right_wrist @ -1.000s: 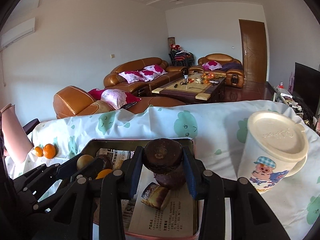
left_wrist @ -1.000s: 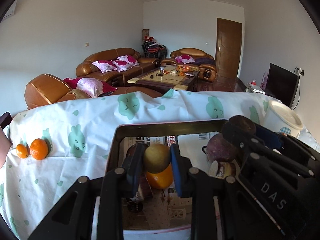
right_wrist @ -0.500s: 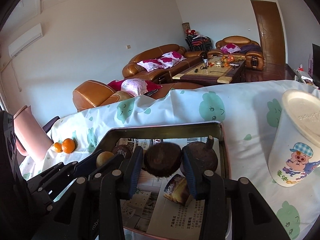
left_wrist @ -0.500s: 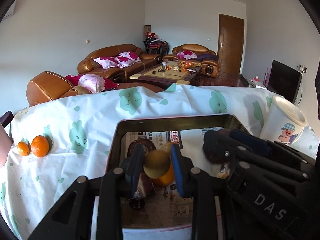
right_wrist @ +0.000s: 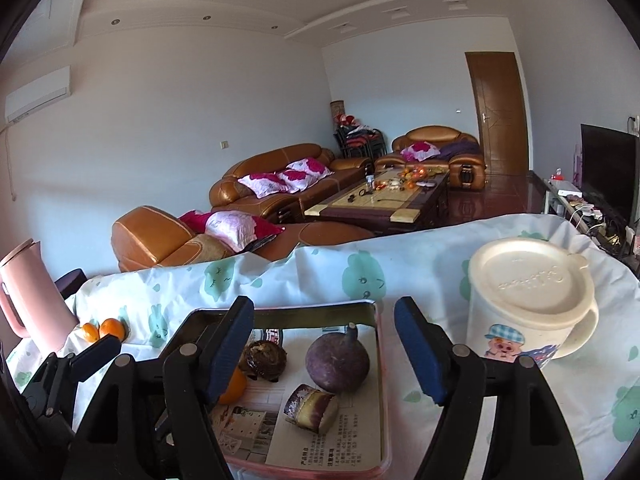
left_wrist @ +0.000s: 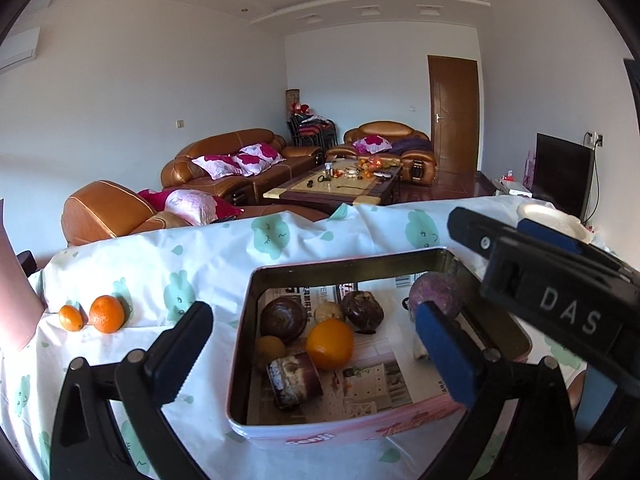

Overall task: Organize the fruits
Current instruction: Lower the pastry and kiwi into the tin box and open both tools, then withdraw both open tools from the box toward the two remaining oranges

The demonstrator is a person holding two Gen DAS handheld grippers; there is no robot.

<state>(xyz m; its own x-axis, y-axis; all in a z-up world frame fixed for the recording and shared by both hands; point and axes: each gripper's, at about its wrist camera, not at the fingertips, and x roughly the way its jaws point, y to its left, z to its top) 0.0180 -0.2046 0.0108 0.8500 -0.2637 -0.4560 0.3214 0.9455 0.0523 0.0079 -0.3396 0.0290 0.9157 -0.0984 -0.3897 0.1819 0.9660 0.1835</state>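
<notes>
Between the spread, empty fingers of the left gripper [left_wrist: 316, 354] lay the near left part of the rectangular pink-walled tin tray [left_wrist: 340, 434], lined with newspaper. The right gripper [right_wrist: 326, 350], fingers likewise wide apart and holding nothing, hung over the tray's right half, above one round purple fruit [right_wrist: 337, 363]. Counted in the tray's left half: one orange [left_wrist: 330, 343], two dark brown round fruits [left_wrist: 283, 318], two small yellowish ones [left_wrist: 270, 349]. Two loose oranges [left_wrist: 106, 313] sat near the tablecloth's left edge. One lidded white mug [right_wrist: 524, 300] stood right of the tray.

Orange [left_wrist: 330, 344], purple fruit [right_wrist: 337, 363], brown fruits in tin [left_wrist: 360, 426], two oranges [left_wrist: 106, 314] outside
</notes>
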